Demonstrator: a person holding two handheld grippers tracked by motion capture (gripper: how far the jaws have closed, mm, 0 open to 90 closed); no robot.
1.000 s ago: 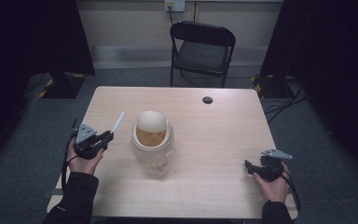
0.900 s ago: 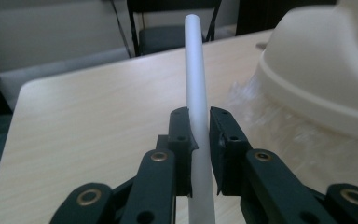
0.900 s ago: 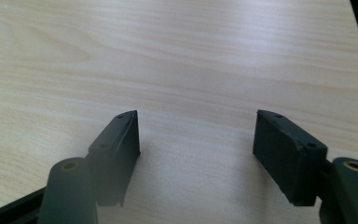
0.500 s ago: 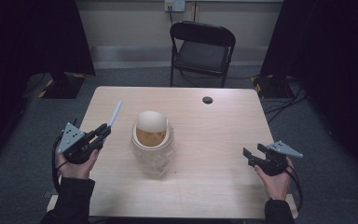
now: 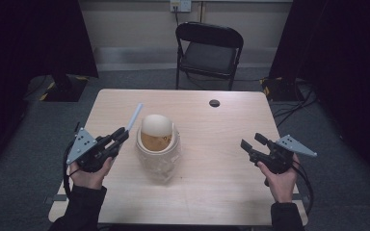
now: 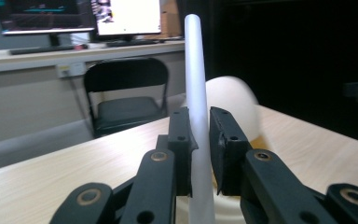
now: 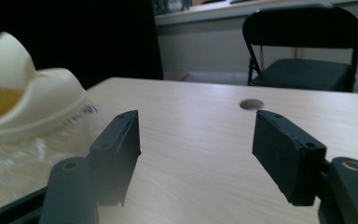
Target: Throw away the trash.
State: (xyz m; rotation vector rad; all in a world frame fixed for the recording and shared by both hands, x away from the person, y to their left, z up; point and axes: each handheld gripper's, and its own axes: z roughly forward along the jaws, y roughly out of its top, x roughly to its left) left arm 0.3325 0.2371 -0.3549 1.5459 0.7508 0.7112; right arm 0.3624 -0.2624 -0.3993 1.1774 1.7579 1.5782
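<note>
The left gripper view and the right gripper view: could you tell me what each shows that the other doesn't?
The left gripper view alone shows the left gripper shut on a white tube, and monitors on a counter. The right gripper view alone shows the right gripper with open jaws and the table's round hole. Both show the cream swing-lid bin, wooden table and black chair.

plenty of bare table [image 5: 221, 159] between the right gripper [image 5: 253, 147] and the bin [image 5: 158, 149], but the left gripper [image 5: 120, 136] sits just beside the bin's wall, pretty tight there
</note>
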